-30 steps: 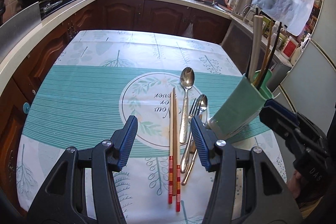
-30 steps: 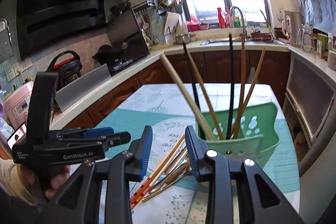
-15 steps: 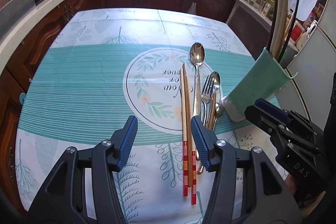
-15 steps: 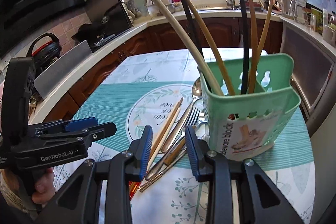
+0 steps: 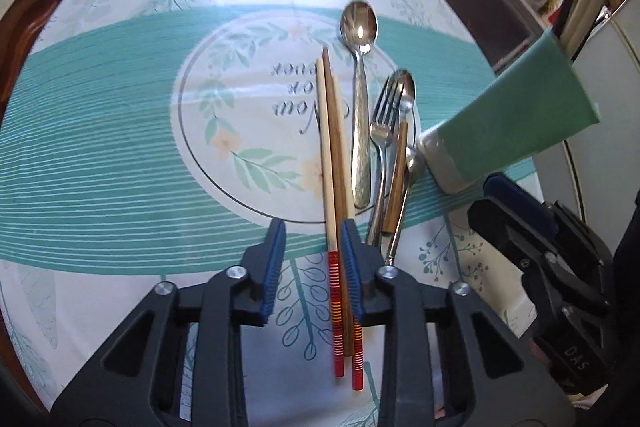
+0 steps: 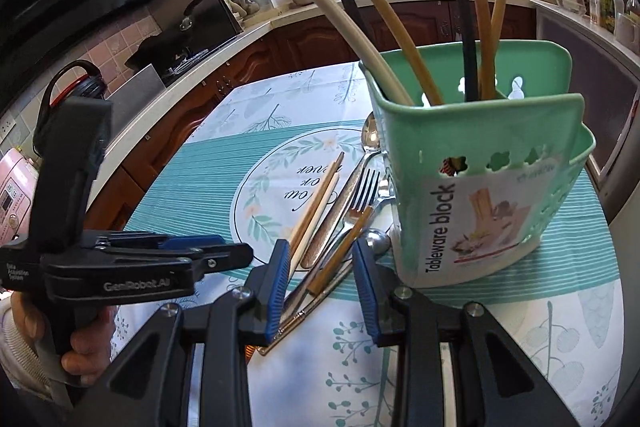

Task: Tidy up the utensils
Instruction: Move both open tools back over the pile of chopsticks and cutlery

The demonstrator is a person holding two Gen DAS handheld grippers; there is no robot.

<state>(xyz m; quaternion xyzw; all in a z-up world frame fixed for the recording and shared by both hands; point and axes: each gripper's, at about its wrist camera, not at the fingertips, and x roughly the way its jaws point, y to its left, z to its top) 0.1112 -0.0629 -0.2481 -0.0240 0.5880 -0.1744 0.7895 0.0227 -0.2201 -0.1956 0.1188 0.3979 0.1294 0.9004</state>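
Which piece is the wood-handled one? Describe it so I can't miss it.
Start at the green holder on the tablecloth; cutlery lies just beside its base. Among those pieces, the wood-handled spoon lies between the fork and the holder, the only one with a brown handle and small steel bowl.

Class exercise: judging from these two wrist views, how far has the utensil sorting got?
Done: several long chopsticks stand in the green holder. In hand: the left hand-held gripper is closing around the red-tipped chopsticks, not yet lifted. Left: the large spoon, fork and wooden-handled spoon lie on the tablecloth.
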